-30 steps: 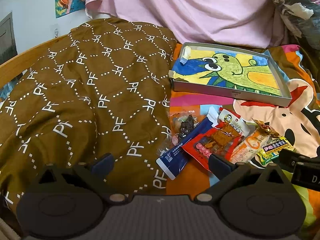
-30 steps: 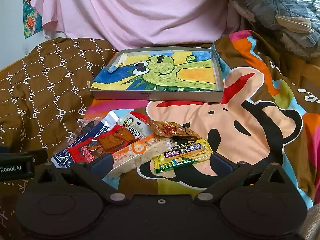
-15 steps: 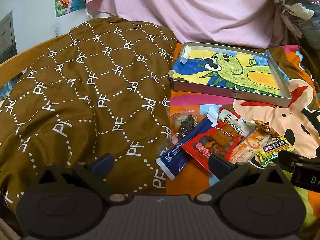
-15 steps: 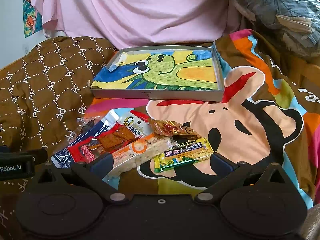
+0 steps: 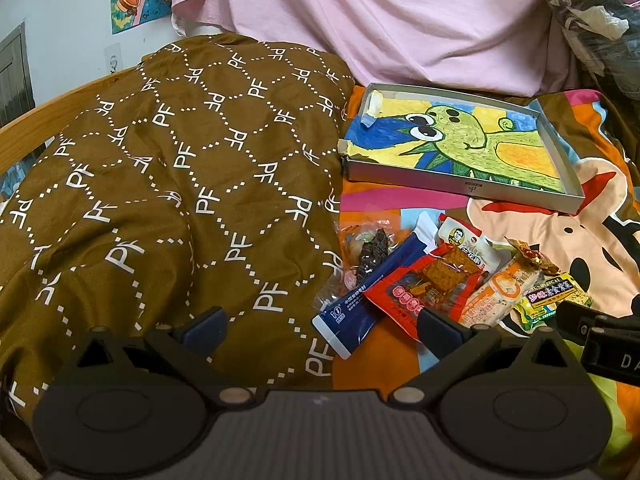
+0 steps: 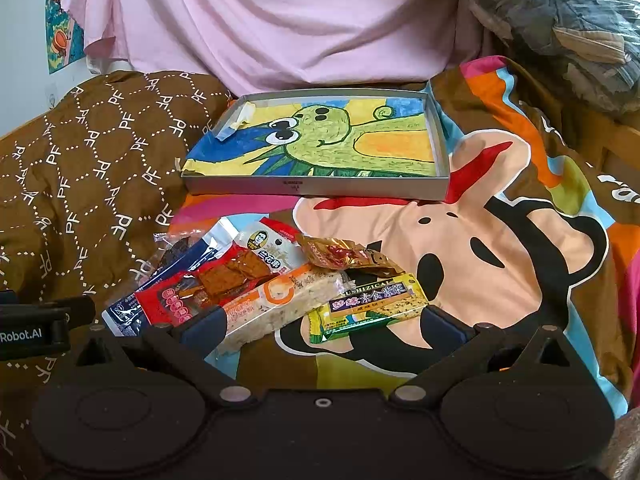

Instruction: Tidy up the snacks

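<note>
Both pairs of fingers spread wide and released, grasping nothing: left gripper (image 5: 320,326) low over the edge of the brown quilt (image 5: 168,184), right gripper (image 6: 322,326) low over the near end of the snack pile. Blue rubbery pads on black fingers (image 6: 200,330).

Just ahead, seven packets counted, overlapping in a loose fan on the bed: a crinkly clear bag of dark pieces (image 5: 368,256), a long flat blue sachet (image 5: 368,300), a glossy red pouch of brown squares (image 5: 420,284), a white packet with a small portrait (image 6: 272,250), an orange-and-white bar in clear wrap (image 6: 280,300), a crumpled gold-and-red wrapper (image 6: 336,254), a yellow-green bar with printed characters (image 6: 372,304).

Beyond the pile, apart from it, one shallow grey rectangular tray (image 6: 316,188), lined with a crayon drawing of a green creature; one curl of tape in its far left corner.

Underneath, one cartoon-print bedspread (image 6: 500,240), soft and bright. Behind, one draped pink sheet (image 6: 260,20).
</note>
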Demonstrator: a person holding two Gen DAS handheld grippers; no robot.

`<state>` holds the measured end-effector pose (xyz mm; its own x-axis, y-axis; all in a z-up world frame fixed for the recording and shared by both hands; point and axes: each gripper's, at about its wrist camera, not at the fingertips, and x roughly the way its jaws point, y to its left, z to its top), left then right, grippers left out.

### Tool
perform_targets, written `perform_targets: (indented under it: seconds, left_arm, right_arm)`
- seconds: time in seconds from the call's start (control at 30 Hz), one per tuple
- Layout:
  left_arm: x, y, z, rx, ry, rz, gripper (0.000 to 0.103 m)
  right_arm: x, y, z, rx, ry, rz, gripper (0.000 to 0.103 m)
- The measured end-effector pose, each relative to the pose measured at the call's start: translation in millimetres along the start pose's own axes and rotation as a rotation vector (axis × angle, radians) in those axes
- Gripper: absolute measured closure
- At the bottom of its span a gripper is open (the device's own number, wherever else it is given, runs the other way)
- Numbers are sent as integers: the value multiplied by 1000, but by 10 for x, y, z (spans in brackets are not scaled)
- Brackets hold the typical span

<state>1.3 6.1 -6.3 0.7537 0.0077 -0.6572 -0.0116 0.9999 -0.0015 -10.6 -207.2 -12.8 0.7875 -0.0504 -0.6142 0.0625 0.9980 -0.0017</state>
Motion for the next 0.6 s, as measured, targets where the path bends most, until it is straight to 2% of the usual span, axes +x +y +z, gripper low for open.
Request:
perform_targets:
  seconds: [0.6]
  left_arm:
    - [1,-2,3,-1,2,0,0]
  right_arm:
    - [11,4,-34,-2,4,1,1]
